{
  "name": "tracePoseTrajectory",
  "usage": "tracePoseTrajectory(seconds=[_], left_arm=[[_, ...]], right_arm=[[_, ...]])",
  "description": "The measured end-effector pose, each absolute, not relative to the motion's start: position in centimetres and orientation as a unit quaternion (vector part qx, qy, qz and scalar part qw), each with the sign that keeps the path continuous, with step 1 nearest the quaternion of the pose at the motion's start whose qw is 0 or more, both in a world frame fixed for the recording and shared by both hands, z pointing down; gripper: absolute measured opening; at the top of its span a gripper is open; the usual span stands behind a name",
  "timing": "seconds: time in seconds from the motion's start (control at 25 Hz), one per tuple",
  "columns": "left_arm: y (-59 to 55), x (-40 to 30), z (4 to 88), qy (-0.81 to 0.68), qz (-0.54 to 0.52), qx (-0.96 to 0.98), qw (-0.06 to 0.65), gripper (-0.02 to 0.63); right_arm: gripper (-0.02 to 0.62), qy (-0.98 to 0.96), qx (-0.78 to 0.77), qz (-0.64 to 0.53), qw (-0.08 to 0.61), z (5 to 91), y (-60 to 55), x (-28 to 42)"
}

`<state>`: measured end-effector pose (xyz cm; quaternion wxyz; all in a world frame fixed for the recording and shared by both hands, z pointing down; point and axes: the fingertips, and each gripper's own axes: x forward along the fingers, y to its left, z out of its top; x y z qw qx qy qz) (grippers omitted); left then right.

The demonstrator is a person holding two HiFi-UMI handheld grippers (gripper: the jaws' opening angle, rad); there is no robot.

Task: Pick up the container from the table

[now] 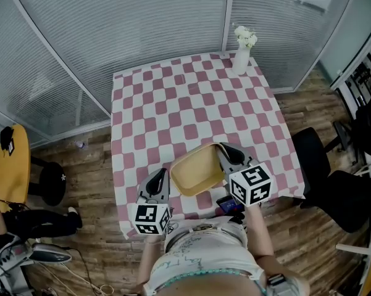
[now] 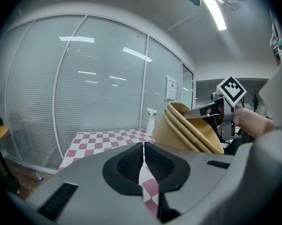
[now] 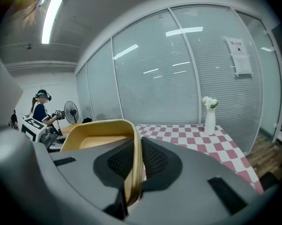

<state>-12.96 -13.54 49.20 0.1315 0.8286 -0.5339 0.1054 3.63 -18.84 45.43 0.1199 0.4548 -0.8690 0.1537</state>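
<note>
A tan, square container (image 1: 195,169) hangs tilted above the near edge of the checked table (image 1: 191,103). My right gripper (image 1: 225,161) is shut on its right rim; in the right gripper view the rim (image 3: 133,172) runs between the two pads. In the left gripper view the container (image 2: 190,128) shows as a stack of nested tan shells held up at the right, apart from my left gripper (image 2: 144,161). My left gripper (image 1: 158,187) sits low at the container's left, jaws shut with nothing between them.
A white vase with flowers (image 1: 242,51) stands at the table's far right corner. A black office chair (image 1: 333,177) is to the right of the table, and a yellow round table (image 1: 12,162) to the left. Glass walls with blinds close the back. Another person (image 3: 40,108) stands far left.
</note>
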Motion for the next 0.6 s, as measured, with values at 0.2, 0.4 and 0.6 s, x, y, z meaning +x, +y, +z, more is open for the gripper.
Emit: tracePoseTrajectory(seconds=[0.2, 0.4, 0.6], left_arm=[[-13.5, -13.1, 48.7, -0.54, 0.102, 0.826, 0.125, 0.02], [-13.3, -13.4, 47.8, -0.549, 0.097, 0.822, 0.115, 0.02], [-13.1, -13.7, 47.0, -0.552, 0.093, 0.822, 0.105, 0.02]], right_arm=[[0.015, -0.877, 0.447, 0.138, 0.109, 44.1, -19.0, 3.3], [0.015, -0.883, 0.44, 0.13, 0.102, 43.2, -19.1, 2.8], [0.015, -0.888, 0.433, 0.12, 0.099, 42.5, -19.1, 2.4]])
